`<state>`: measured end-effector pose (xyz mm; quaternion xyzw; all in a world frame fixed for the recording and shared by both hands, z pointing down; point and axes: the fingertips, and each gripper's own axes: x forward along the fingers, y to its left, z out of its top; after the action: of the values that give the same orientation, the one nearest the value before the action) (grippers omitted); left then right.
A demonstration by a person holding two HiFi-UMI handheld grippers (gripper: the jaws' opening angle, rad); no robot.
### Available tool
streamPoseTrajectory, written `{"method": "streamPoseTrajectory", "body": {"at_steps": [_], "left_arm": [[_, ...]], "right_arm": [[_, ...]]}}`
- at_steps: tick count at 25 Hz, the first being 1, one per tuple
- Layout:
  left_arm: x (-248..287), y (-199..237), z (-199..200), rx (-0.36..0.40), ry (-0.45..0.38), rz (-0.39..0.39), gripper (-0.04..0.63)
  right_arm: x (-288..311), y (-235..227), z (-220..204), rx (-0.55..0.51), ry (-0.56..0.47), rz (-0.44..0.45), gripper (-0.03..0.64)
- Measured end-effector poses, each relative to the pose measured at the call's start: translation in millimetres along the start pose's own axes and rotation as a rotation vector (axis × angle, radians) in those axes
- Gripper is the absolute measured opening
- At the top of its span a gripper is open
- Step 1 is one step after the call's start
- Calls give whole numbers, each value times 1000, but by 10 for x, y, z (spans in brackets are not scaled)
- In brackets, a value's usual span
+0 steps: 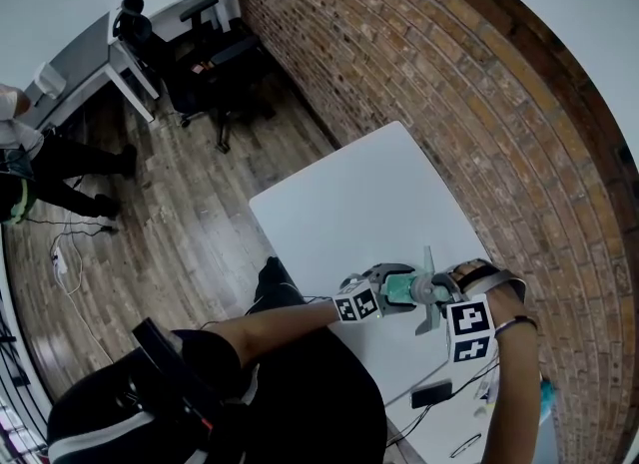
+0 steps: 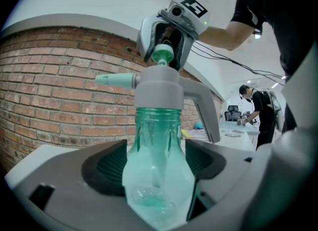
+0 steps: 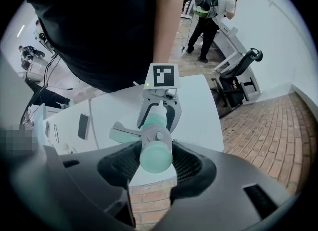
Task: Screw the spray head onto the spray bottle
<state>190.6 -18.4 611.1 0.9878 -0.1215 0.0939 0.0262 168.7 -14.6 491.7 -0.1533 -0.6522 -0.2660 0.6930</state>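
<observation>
- Left gripper [image 2: 158, 164] clamps the spray bottle [image 2: 156, 135], long axis upright across it.
- Right gripper [image 3: 155, 156], closed on the spray head [image 2: 158, 88], points straight down that axis.

Two grippers are showing, the left gripper [image 2: 158, 163] and the right gripper [image 3: 156, 163], each carrying one marker cube [image 1: 356, 304]. One spray bottle [image 2: 158, 185] is wearing one spray head [image 2: 159, 88]. One white table [image 1: 359, 203] is standing under them beside one brick wall [image 1: 419, 73], and one dark phone [image 3: 83, 125] is lying on it.
</observation>
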Motion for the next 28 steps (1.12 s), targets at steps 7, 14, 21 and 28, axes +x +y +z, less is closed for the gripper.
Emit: {"method": "streamPoseTrajectory", "body": {"at_steps": [7, 14, 21, 28], "left_arm": [[-1, -6, -18, -2, 5, -4, 353], [53, 8, 14, -15, -5, -7, 353], [1, -22, -13, -10, 3, -20, 353], [3, 4, -25, -8, 8, -24, 353]], "right_arm": [[79, 99, -71, -24, 38, 33, 257], [155, 111, -116, -161, 67, 19, 264], [309, 103, 7, -237, 88, 12, 273], [466, 108, 49, -176, 54, 21, 281]]}}
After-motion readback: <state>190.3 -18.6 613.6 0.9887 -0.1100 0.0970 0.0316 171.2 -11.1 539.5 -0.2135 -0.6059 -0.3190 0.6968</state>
